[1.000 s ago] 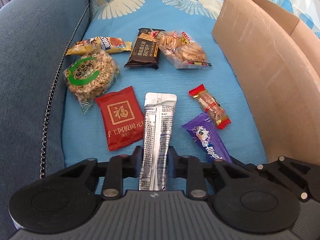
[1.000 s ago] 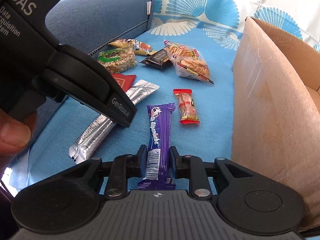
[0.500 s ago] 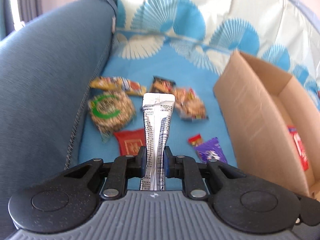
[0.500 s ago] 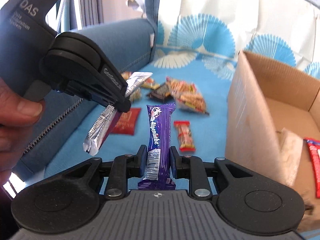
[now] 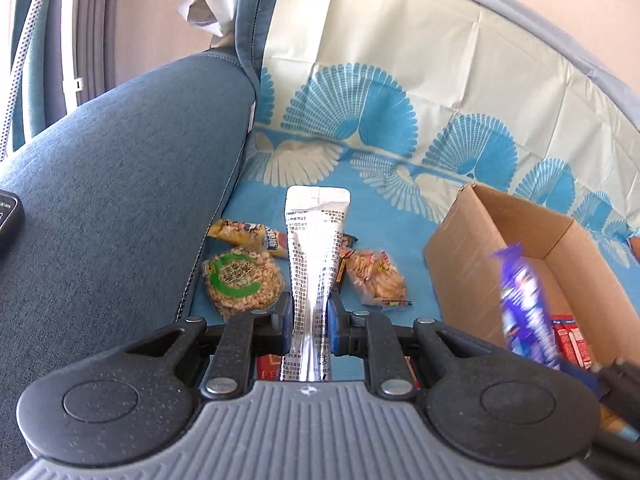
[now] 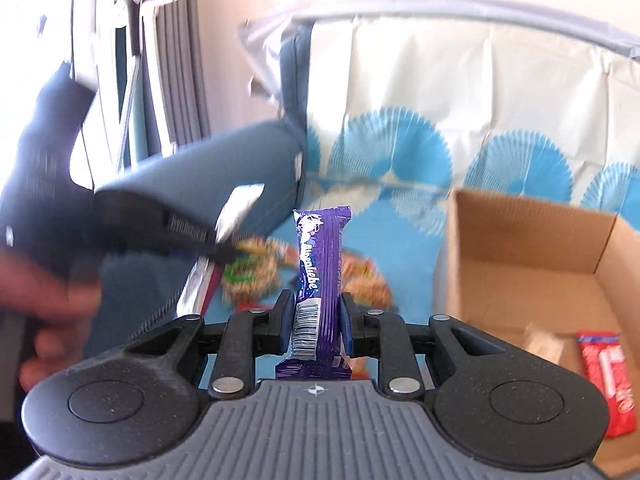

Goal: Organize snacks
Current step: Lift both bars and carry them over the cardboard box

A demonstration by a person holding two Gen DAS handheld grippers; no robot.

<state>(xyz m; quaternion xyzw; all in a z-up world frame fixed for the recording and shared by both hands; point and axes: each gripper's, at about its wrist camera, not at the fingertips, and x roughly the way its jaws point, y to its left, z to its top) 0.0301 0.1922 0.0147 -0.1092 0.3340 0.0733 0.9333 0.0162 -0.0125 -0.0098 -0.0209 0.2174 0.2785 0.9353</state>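
My left gripper (image 5: 307,316) is shut on a long silver foil sachet (image 5: 316,248) that stands up between its pads, lifted off the blue cloth. My right gripper (image 6: 314,322) is shut on a purple chocolate bar (image 6: 322,256), also raised; the same purple bar (image 5: 526,312) shows blurred at the right of the left wrist view, over the open cardboard box (image 5: 460,240). In the right wrist view the left gripper (image 6: 228,254) appears blurred at the left with the silver sachet (image 6: 236,216). The cardboard box (image 6: 520,248) lies to the right and holds red packets (image 6: 604,376).
On the blue patterned cloth (image 5: 384,224) lie a round peanut cake in a green-ringed wrapper (image 5: 240,280), a yellow packet (image 5: 248,232) and a clear bag of biscuits (image 5: 376,280). A blue sofa armrest (image 5: 112,184) rises at the left. A hand (image 6: 44,312) grips the left tool.
Both grippers have risen off the cloth with their packets and tilted up, so the backrest and the inside of the box now show. The right gripper has swung toward the box.
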